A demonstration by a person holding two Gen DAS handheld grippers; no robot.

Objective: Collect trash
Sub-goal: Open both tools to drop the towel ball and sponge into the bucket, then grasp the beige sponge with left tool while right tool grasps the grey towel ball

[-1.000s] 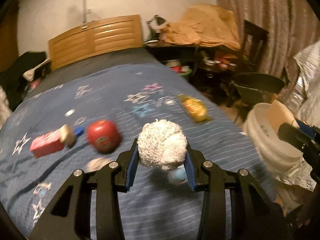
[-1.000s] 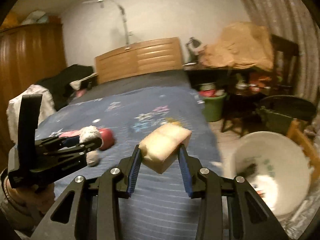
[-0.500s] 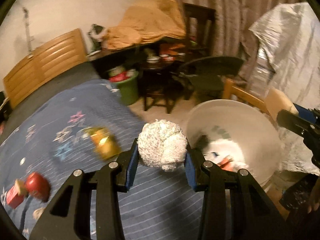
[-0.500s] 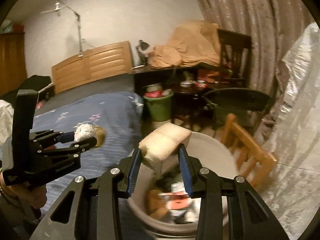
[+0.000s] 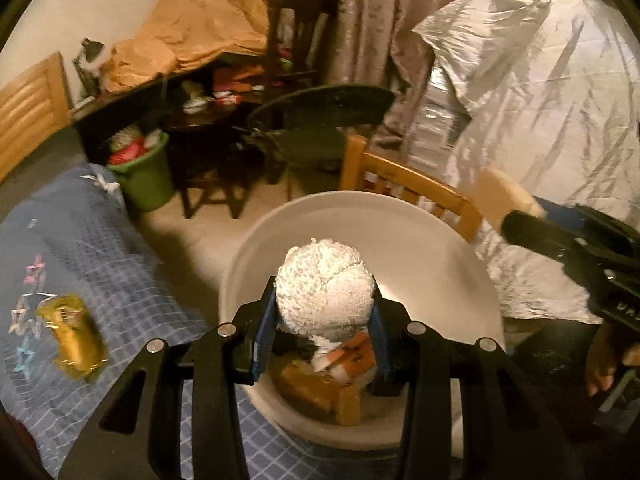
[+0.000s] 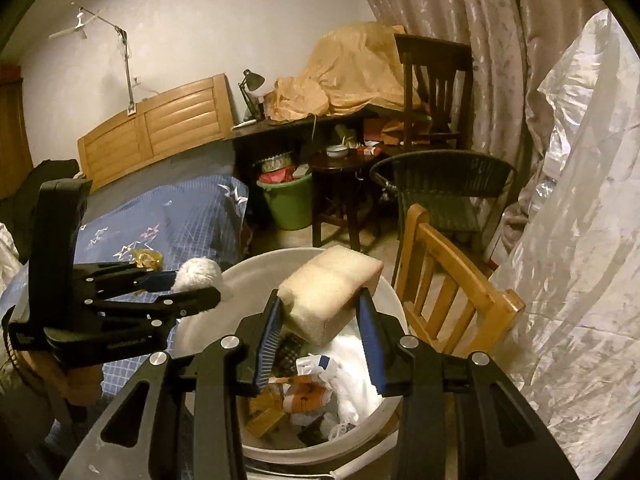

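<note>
Two loads now hang over the white bucket [image 5: 440,240] instead of the bed. In the left wrist view, the left gripper [image 5: 320,338] pinches a round paper wad [image 5: 325,288], seemingly axis-less. In the right wrist view, the right gripper [image 6: 320,330] clamps a sponge block [image 6: 328,294], long axis crosswise, tilted up rightward; release is due.

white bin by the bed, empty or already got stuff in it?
Partly filled. The bin holds white plastic, an orange-printed wrapper and a brown box at the bottom; upper walls bare.
</note>
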